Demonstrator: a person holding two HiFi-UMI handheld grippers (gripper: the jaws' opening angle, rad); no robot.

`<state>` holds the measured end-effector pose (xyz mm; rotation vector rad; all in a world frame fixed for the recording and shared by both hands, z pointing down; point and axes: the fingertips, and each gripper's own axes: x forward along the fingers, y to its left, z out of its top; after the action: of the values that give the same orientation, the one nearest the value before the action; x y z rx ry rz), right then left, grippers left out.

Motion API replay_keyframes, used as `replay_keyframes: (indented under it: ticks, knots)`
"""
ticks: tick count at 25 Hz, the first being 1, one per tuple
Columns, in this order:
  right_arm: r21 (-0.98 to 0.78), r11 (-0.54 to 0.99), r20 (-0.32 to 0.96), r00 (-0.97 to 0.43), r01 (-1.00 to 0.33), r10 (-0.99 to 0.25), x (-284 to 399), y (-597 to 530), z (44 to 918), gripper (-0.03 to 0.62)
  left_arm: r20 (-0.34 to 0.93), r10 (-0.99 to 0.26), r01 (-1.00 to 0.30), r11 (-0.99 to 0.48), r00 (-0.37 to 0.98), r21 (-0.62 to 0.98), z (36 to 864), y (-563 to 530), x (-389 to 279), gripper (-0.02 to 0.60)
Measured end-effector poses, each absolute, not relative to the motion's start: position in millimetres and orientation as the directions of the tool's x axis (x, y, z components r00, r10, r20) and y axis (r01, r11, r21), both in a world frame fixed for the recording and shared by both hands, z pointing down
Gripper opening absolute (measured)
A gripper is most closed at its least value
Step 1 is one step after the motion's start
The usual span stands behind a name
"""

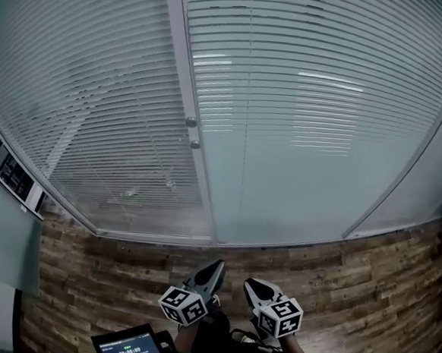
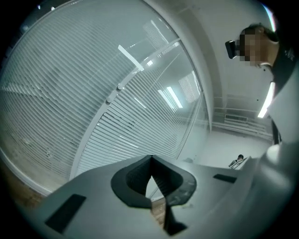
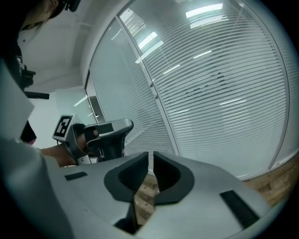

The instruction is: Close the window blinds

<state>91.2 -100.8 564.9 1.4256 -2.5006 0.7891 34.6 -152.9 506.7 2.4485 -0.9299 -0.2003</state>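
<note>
Your left hand-held gripper (image 1: 214, 267) and right hand-held gripper (image 1: 250, 285) are clenched, empty. The blinds (image 1: 312, 80) sit behind glass; pinch the small, probably slick frame knob (image 1: 191, 121).

**Lighting and image quality**

Cool, even indoor light; the head view is the dimmest. A ceiling strip lamp (image 2: 265, 103) shines at the left gripper view's right edge, and lamp reflections (image 1: 331, 82) glare on the blinds (image 1: 300, 140). Fisheye distortion bows straight lines; corners of both gripper views fall black.
</note>
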Motion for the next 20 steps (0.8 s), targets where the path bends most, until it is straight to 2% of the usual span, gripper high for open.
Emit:
replay_keyframes:
  ticks: [7,20]
  knots:
    - [-0.376,0.466,0.388,-0.593,-0.801,-0.705,119,15,576,0.043,0.038,-0.691,-0.602,-0.599,0.722,0.528,516,-17,61,0.005]
    - [-0.356,0.544,0.37,-0.649,-0.76,-0.664,62,123,562,0.043,0.031,-0.778,-0.685,-0.532,0.627,0.497,511,99,-16,0.005]
